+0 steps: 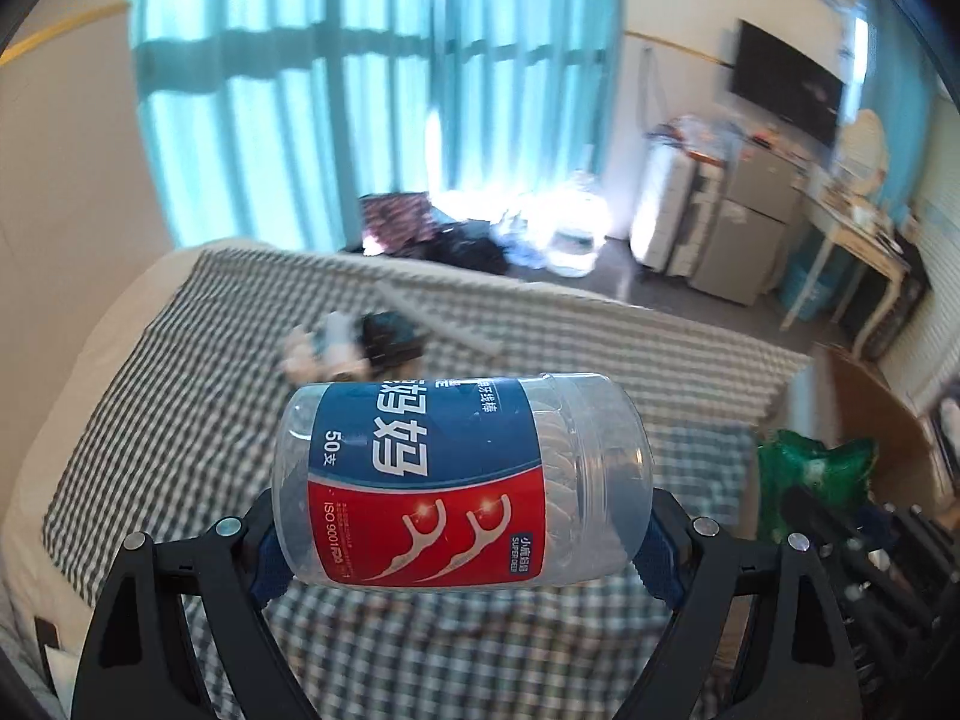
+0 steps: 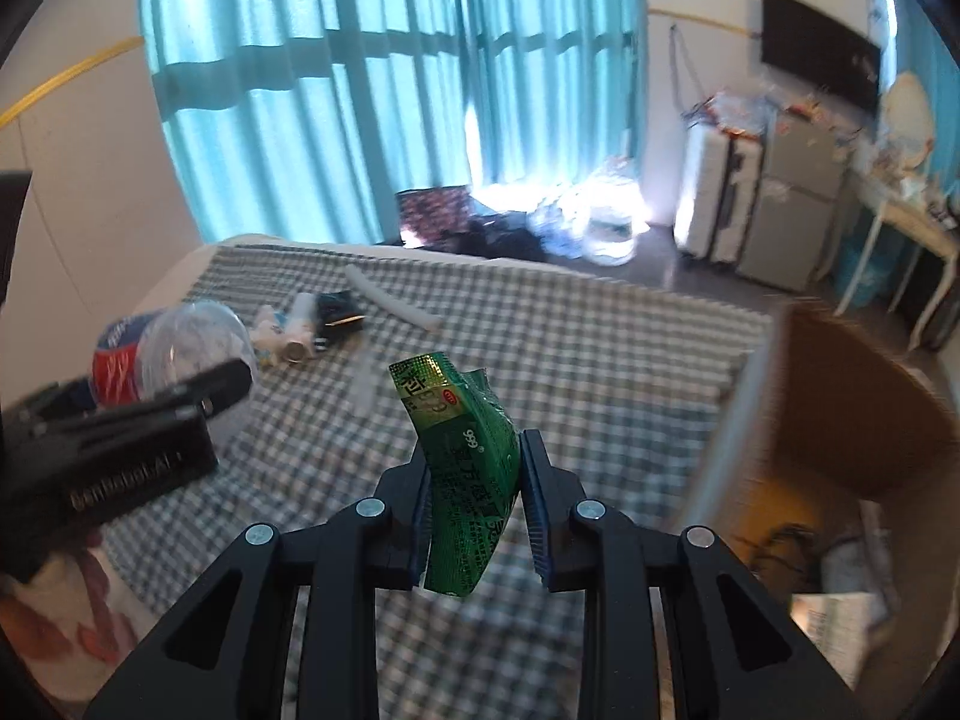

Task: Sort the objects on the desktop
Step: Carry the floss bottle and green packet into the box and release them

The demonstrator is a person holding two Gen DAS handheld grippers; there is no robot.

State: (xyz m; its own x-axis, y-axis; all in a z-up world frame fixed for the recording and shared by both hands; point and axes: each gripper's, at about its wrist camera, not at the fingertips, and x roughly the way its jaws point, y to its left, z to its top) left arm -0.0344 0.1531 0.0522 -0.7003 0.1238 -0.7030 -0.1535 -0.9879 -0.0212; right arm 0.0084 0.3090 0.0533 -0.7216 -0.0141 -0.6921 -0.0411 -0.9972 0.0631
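Left claw [image 1: 459,546] grips the floss-pick jar [image 1: 459,480] sideways; right claw [image 2: 474,504] pinches a green sachet [image 2: 465,468] (crumpled). Carry both level to the cardboard box [image 2: 852,414] before releasing.

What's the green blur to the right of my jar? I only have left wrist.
Observer: A crumpled green foil sachet, clamped between the right tongs.
Operator: Is the box open?
Observer: Yes. The brown cardboard box stands open to the right of the bed, on the far side of the sachet from your clear plastic floss-pick jar. White printed paper lies inside it.
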